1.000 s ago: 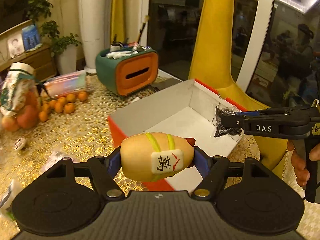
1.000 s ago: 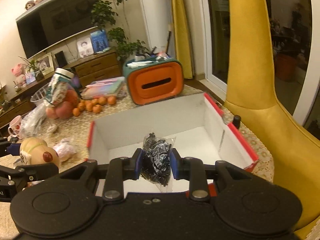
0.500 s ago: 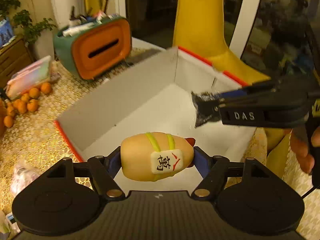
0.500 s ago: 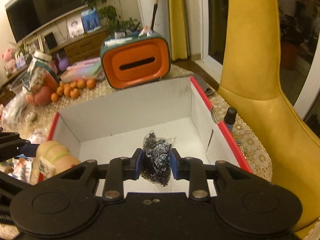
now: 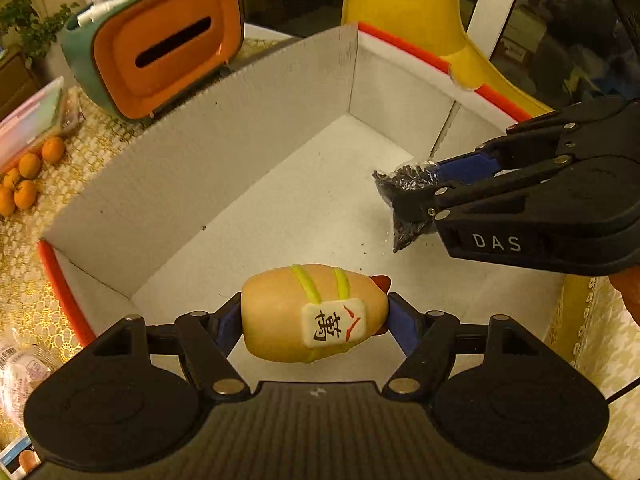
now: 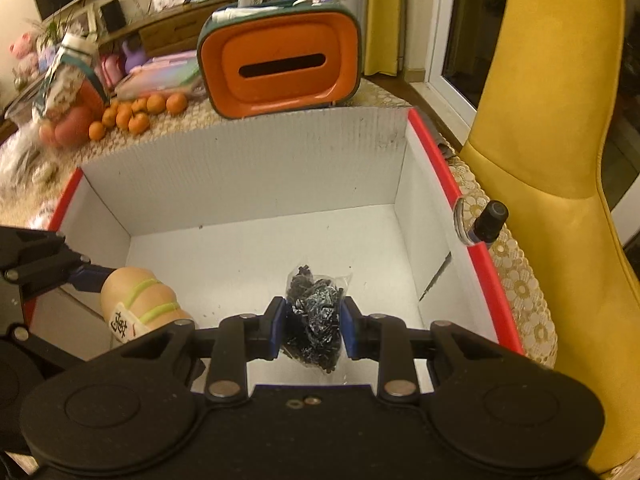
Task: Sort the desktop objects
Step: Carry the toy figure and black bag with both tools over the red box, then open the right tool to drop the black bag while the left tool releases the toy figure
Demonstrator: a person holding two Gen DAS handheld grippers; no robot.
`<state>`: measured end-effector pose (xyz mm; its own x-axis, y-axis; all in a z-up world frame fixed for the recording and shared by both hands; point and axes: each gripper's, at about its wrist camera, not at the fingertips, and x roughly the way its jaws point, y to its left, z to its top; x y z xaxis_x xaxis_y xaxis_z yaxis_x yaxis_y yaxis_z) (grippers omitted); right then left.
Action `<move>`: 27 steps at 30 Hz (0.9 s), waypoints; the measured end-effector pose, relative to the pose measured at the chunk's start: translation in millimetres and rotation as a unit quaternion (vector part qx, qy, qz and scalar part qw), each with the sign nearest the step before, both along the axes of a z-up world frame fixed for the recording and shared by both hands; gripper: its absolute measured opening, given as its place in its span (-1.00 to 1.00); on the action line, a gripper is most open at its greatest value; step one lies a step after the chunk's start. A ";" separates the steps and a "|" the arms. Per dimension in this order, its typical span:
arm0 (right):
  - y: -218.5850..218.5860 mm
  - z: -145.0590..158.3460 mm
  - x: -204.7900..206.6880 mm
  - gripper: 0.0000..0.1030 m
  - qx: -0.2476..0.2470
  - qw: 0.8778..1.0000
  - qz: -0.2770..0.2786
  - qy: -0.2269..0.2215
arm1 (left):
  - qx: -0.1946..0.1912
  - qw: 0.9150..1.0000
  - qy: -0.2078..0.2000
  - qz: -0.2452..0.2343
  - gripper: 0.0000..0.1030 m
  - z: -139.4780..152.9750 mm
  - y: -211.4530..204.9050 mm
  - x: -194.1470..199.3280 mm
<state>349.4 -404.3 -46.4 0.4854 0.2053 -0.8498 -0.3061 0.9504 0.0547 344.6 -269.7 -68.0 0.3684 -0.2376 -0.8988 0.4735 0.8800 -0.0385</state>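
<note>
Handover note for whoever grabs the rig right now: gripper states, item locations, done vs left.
Left gripper: shut on the tan egg-shaped toy, held over the near-left part of the white cardboard box.
Right gripper: shut on the small bag of black bits, held over the box's right side.
Done: both items picked up and brought over the box. Nothing lies in the box yet except a few crumbs.
Left: lower and release both. A dark-capped bottle stands outside the right wall; small packets sit on the table left of the box; whether they belong in it, I cannot tell.
</note>
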 end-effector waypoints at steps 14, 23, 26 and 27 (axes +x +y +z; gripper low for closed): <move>-0.3 -14.8 4.0 -0.39 -0.021 0.999 0.006 0.027 | 0.001 0.999 0.049 0.003 0.43 -13.8 -0.3 11.8; -4.2 -10.9 3.6 0.13 -0.006 1.000 -0.005 0.021 | -0.016 0.999 0.046 0.006 0.53 -8.4 4.0 7.7; -6.8 -5.4 2.4 0.24 0.001 1.000 -0.011 0.011 | -0.024 0.999 0.032 0.005 0.57 -3.1 3.6 4.3; -7.7 -3.1 1.5 0.25 0.006 1.000 -0.013 0.008 | -0.029 0.999 0.029 0.007 0.57 -0.8 4.4 3.3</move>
<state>350.9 -412.0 -49.4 0.4773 0.2030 -0.8550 -0.2811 0.9571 0.0703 348.0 -265.4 -68.8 0.3197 -0.2861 -0.9033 0.4569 0.8817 -0.1175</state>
